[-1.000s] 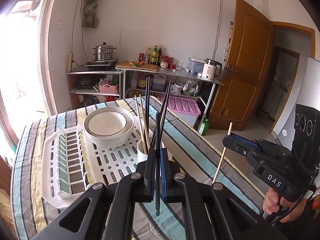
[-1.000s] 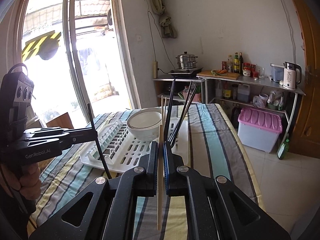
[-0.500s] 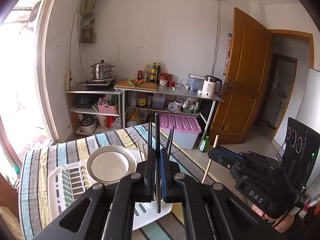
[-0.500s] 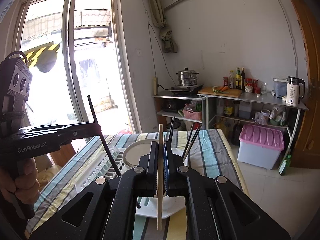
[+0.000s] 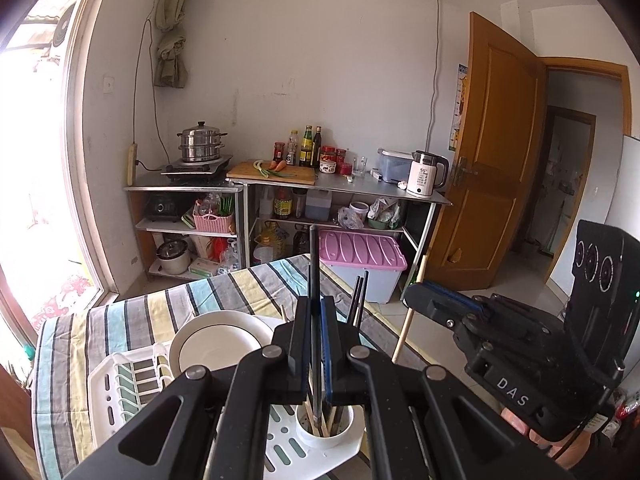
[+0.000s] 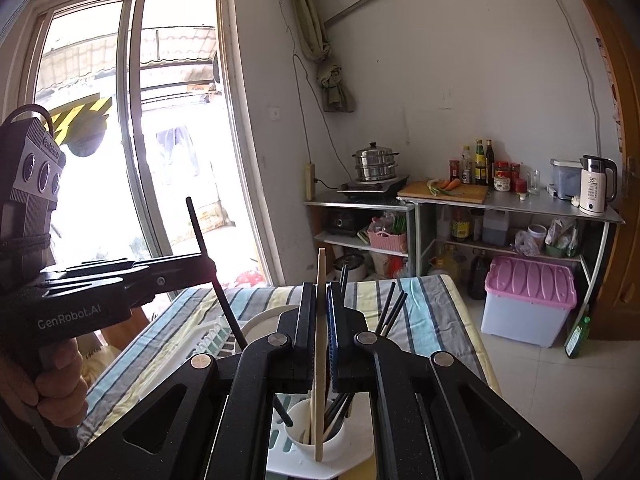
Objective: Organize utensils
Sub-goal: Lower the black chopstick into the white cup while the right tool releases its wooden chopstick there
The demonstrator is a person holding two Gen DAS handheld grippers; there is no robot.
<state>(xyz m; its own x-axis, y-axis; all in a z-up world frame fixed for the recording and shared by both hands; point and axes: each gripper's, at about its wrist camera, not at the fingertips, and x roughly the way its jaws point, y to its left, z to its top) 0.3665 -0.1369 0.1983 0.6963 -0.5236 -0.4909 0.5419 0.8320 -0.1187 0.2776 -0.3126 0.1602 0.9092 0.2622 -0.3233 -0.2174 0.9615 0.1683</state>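
Black chopstick stands clamped in the left gripper at frame centre. Right gripper pinches a wooden chopstick above the white cup.

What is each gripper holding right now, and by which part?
Left gripper: a black chopstick, pinched near its middle. Right gripper: a wooden chopstick, also pinched near its middle.

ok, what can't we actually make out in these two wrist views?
- Left wrist view: the lower end of the black chopstick against the white plastic utensil cup, hidden by the left gripper.
- Right wrist view: whether the tip of the pale wooden chopstick is inside the cup; the right gripper covers most of it.
- Both views: the white bowl and white drying rack, partly covered by the grippers.
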